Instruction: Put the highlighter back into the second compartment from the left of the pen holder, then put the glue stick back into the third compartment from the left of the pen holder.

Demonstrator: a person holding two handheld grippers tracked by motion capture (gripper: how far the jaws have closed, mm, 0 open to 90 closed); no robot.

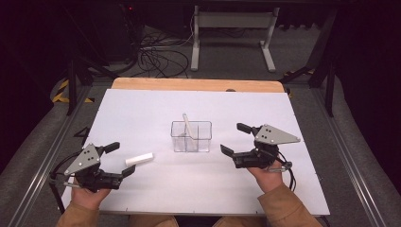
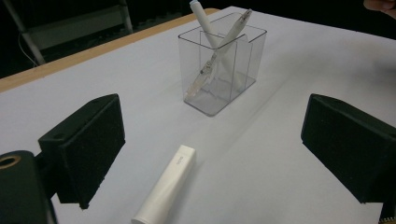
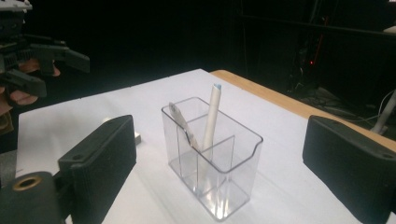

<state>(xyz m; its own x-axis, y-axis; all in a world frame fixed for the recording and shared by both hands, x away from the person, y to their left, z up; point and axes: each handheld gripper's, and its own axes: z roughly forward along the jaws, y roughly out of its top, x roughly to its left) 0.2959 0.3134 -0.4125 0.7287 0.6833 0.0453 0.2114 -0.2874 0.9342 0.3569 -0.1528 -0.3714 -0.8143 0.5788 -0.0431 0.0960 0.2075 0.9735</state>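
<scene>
**Both tools held wide beside the clear holder**

In the high view the two pens in the clear holder (image 1: 191, 136) blur into one pale streak; the left gripper view separates them into a white pen (image 2: 211, 39) and a clear pen (image 2: 219, 53), crossing and leaning against the holder's divider. In the right gripper view the clear pen is hard to make out against the plastic. The near end of the white tube (image 2: 164, 185) is cut off by the lower edge of the left gripper view, and in the right gripper view just a small corner of it peeks out behind that tool's jaw.

The white tube lies flat on the white tabletop (image 1: 142, 203), left of the holder and well apart from it. The left tool (image 1: 121, 160) sits just left of the tube, jaws spread wide, the tube lying between them and a little ahead, touching neither. The right tool (image 1: 235, 139) hovers just right of the holder, jaws also spread wide, gripping nothing, with the holder between them farther off.
</scene>
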